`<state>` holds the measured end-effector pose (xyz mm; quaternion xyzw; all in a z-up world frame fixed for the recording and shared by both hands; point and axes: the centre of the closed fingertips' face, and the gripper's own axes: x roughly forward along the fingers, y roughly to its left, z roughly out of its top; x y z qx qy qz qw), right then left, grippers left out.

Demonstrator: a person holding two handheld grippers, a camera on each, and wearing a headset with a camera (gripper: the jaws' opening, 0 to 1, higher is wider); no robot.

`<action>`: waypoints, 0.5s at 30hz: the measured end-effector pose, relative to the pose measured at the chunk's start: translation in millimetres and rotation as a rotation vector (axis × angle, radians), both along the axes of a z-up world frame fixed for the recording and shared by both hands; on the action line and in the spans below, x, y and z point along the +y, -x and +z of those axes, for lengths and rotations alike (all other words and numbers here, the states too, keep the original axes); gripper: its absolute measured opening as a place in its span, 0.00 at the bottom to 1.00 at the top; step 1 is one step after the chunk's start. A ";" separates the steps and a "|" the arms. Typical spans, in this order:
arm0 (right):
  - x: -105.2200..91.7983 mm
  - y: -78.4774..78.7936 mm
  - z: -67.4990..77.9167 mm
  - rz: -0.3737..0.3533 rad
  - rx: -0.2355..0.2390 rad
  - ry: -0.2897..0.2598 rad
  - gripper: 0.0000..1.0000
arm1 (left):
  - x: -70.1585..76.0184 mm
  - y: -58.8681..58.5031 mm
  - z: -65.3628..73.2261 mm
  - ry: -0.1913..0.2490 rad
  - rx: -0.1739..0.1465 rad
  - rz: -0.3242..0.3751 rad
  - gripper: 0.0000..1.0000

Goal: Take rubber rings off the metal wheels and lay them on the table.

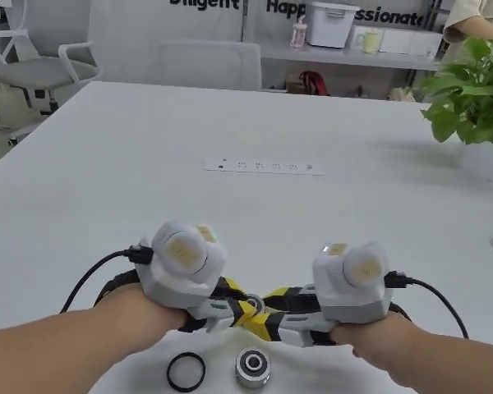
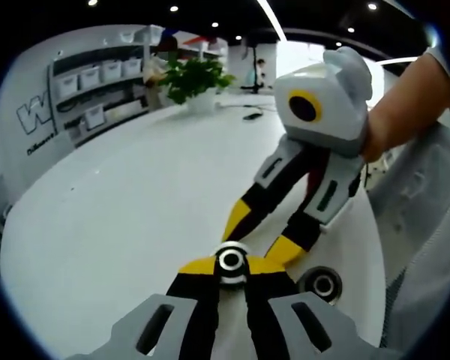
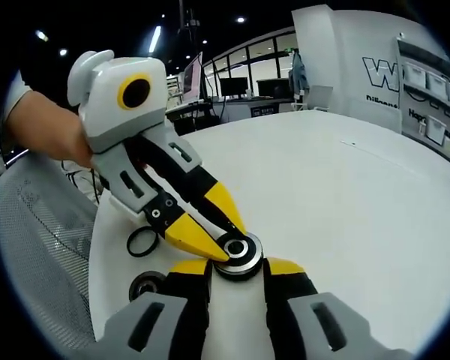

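Between the yellow tips of the left gripper (image 2: 231, 268) and the right gripper (image 3: 236, 268), both clamped on it, sits a small silver metal wheel with a black rubber ring (image 3: 240, 253). It seems best to keep one grip firm and let the other roll the ring off sideways. Lay it by the loose black ring (image 1: 186, 371) behind the grippers on the white surface (image 1: 230, 123). Wall lettering, partly cropped, reads "Diligent" and "Happ".

A broad white counter (image 1: 230, 123) carries a power strip (image 1: 264, 167) and a potted plant (image 1: 471, 90); white chairs (image 1: 33, 70) and a shelf (image 1: 345, 56) with a storage bin (image 1: 332, 24) stand behind, with ceiling spotlights overhead
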<state>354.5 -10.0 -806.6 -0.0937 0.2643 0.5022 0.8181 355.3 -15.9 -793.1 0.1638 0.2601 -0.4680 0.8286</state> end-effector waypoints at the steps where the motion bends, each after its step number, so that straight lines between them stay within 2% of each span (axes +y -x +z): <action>1: -0.3 0.0 0.0 -0.003 0.001 0.000 0.25 | 0.1 0.1 0.1 0.001 0.000 0.002 0.12; 15: -0.4 1.0 1.0 -0.002 -0.014 0.027 0.24 | 0.4 0.3 0.1 -0.005 -0.007 0.008 0.12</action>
